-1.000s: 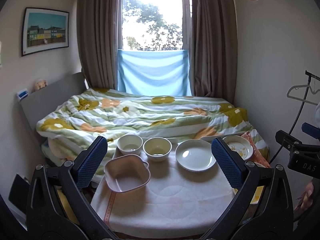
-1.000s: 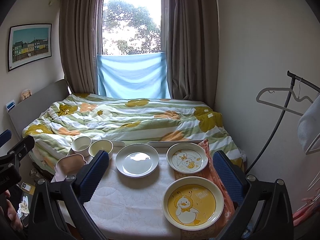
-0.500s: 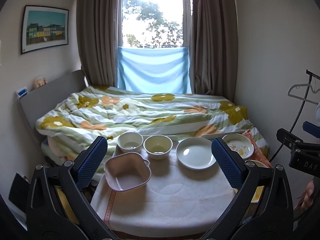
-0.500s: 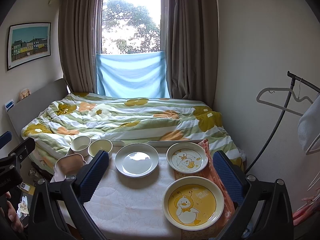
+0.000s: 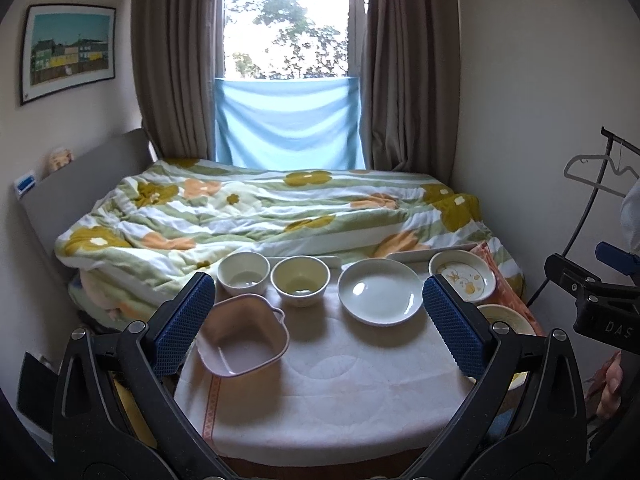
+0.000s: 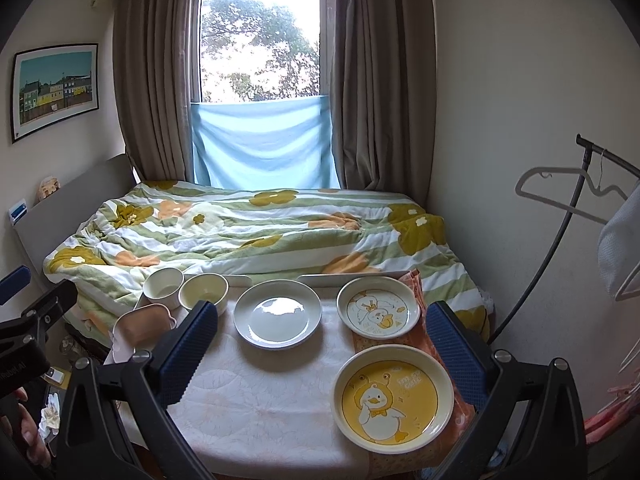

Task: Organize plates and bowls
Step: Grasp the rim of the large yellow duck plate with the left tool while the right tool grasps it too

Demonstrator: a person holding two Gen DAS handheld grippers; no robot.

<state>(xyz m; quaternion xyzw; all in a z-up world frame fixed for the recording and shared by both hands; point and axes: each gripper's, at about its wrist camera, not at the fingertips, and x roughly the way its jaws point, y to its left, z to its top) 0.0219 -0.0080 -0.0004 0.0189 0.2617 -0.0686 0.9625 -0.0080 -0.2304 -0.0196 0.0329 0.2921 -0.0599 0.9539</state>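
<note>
On the small table (image 5: 328,392) stand a pink square bowl (image 5: 243,338), a white round bowl (image 5: 243,272), a cream bowl (image 5: 300,280), a plain white plate (image 5: 379,297), a small duck plate (image 5: 462,276) and a large yellow duck plate (image 6: 394,398). My left gripper (image 5: 318,320) is open and empty, held above the table's near half. My right gripper (image 6: 322,354) is open and empty, above the near right; the plain plate (image 6: 278,314) and small duck plate (image 6: 378,307) lie beyond it.
A bed with a flowered quilt (image 5: 260,212) lies right behind the table. An orange cloth (image 6: 424,344) lies under the duck plates. A clothes rack with a hanger (image 6: 560,200) stands at the right. Wall at right, curtains and window at the back.
Both grippers have crept slightly forward toward the table. Jaws stay open; no dish has moved.
</note>
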